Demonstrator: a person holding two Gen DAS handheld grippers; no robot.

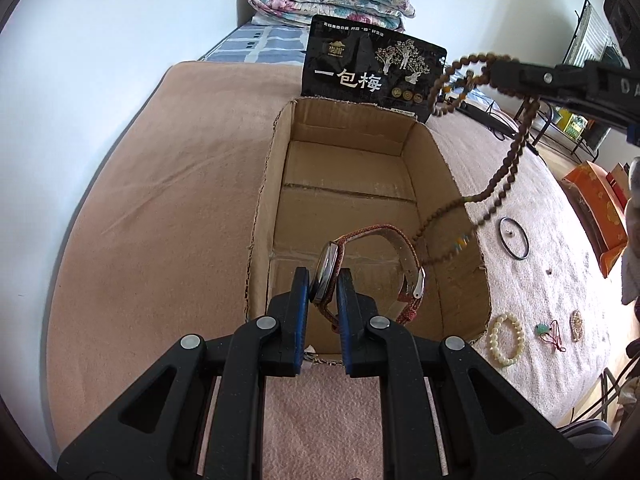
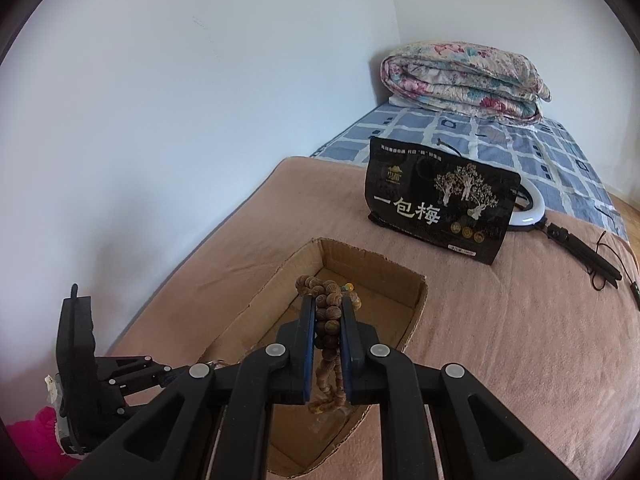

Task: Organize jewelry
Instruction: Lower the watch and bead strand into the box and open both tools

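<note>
My left gripper (image 1: 323, 280) is shut on a watch (image 1: 329, 270) with a red woven strap, held over the near end of an open cardboard box (image 1: 276, 160). My right gripper (image 2: 327, 308) is shut on a long string of brown wooden beads (image 2: 329, 320), held above the same box (image 2: 416, 304). In the left wrist view the right gripper (image 1: 496, 72) is at the upper right and the bead string (image 1: 508, 168) hangs from it down to the box's right wall. The box floor is bare.
The box sits on a pink blanket (image 1: 140, 220). To its right lie a cream bead bracelet (image 1: 506, 338), a black ring (image 1: 514, 237), a small green pendant on red cord (image 1: 545, 329) and a small pearl piece (image 1: 576, 324). A black snack bag (image 1: 372, 68) stands behind the box. A ring light (image 2: 534, 204) lies behind the bag.
</note>
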